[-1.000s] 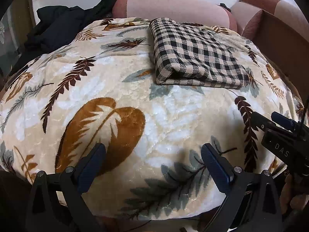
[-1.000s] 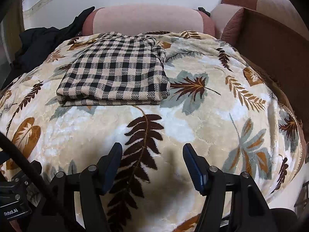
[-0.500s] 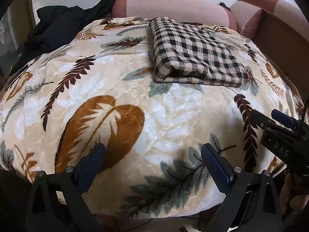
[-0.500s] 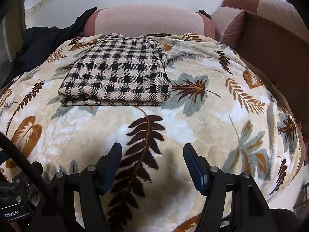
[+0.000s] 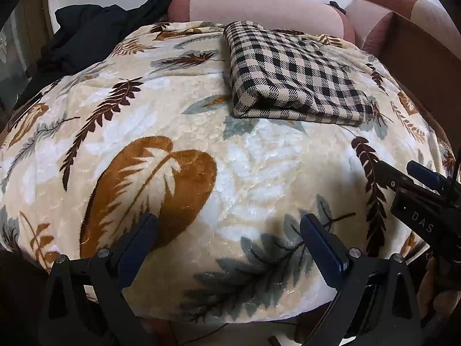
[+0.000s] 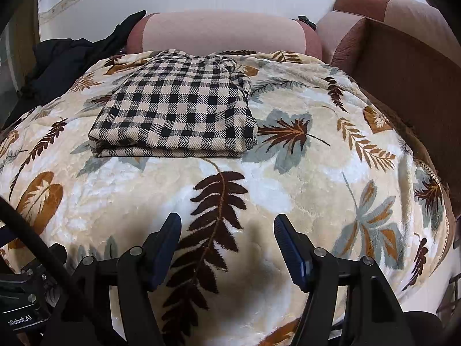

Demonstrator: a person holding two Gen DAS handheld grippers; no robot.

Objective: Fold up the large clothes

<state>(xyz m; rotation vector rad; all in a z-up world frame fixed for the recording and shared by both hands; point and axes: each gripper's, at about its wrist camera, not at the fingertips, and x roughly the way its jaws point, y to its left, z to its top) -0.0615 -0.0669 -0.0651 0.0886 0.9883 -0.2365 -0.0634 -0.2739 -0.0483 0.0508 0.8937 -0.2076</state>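
A black-and-beige checked garment (image 5: pixel 291 77) (image 6: pixel 178 109) lies folded into a flat rectangle toward the back of a leaf-patterned fleece blanket (image 5: pixel 259 170) (image 6: pixel 288 184). My left gripper (image 5: pixel 229 225) hangs open over the blanket's near edge, well short of the garment, with nothing between its fingers. My right gripper (image 6: pixel 227 226) stands open too, empty, above a brown fern leaf on the blanket. In the left wrist view the right gripper's body (image 5: pixel 417 199) shows at the right edge.
A pink and brown bolster cushion (image 6: pixel 224 34) lies behind the blanket against a white wall. Dark clothing (image 5: pixel 95 34) (image 6: pixel 66 63) is heaped at the back left. A brown sofa arm (image 6: pixel 403 66) rises along the right side.
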